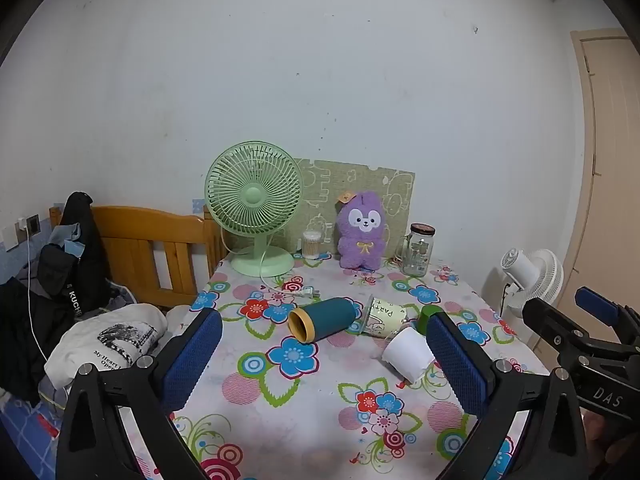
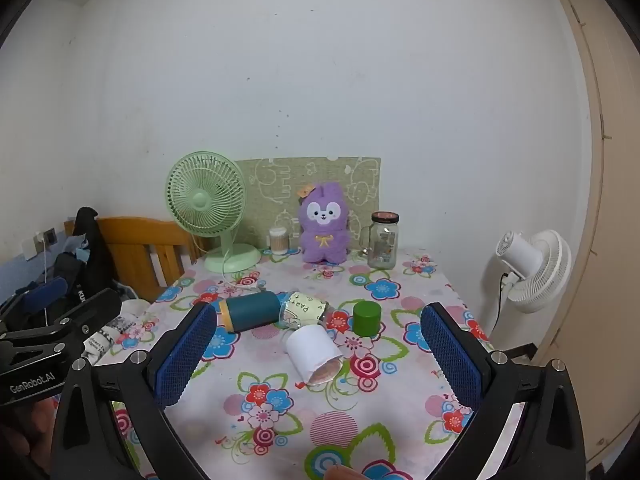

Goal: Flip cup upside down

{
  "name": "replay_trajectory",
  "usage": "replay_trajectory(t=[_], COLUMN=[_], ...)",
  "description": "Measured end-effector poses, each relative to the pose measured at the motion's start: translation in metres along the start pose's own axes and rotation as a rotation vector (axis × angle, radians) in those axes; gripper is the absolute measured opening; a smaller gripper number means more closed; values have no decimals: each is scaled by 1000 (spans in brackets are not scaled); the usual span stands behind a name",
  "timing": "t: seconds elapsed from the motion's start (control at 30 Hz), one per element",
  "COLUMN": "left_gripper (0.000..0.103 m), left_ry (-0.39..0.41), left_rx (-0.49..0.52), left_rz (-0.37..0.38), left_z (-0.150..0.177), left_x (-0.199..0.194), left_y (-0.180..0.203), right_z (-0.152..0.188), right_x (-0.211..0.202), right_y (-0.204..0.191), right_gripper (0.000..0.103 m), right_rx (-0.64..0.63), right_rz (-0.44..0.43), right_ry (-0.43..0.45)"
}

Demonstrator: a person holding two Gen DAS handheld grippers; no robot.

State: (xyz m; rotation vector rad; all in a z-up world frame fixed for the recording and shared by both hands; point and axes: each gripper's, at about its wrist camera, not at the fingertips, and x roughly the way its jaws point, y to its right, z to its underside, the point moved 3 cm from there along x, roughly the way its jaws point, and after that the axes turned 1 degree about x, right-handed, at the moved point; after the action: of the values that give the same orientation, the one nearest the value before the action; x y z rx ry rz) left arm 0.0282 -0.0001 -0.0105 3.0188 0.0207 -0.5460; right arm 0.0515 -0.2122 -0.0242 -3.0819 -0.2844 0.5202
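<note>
Several cups lie in the middle of the flowered table [image 1: 320,420]. A dark teal cup with a yellow rim [image 1: 322,319] [image 2: 252,311] lies on its side. A clear plastic cup with a yellow label [image 1: 384,315] [image 2: 304,308] lies on its side beside it. A white paper cup [image 1: 408,354] [image 2: 314,354] lies on its side, nearest to me. A green cup [image 1: 428,317] [image 2: 367,318] stands mouth down. My left gripper [image 1: 324,364] is open and empty, short of the cups. My right gripper [image 2: 318,354] is open and empty, with the white cup framed between its fingers.
At the table's back stand a green fan [image 1: 256,212], a cotton swab jar [image 1: 312,245], a purple plush toy [image 1: 362,232] and a glass jar [image 1: 418,250]. A wooden bed [image 1: 152,248] with clothes is left. A white fan [image 2: 534,270] stands right.
</note>
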Motion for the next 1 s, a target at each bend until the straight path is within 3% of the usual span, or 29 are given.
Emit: replay_trajectory(t=[1.0], left_gripper=[103], left_ry=[2], left_rx=[-11], left_rz=[5], left_z=[0], left_x=[-7], left_y=[6], right_z=[-6], right_x=[-6], right_y=[-7], right_gripper=[103], right_rx=[-16], right_rz=[-8], right_ry=[5])
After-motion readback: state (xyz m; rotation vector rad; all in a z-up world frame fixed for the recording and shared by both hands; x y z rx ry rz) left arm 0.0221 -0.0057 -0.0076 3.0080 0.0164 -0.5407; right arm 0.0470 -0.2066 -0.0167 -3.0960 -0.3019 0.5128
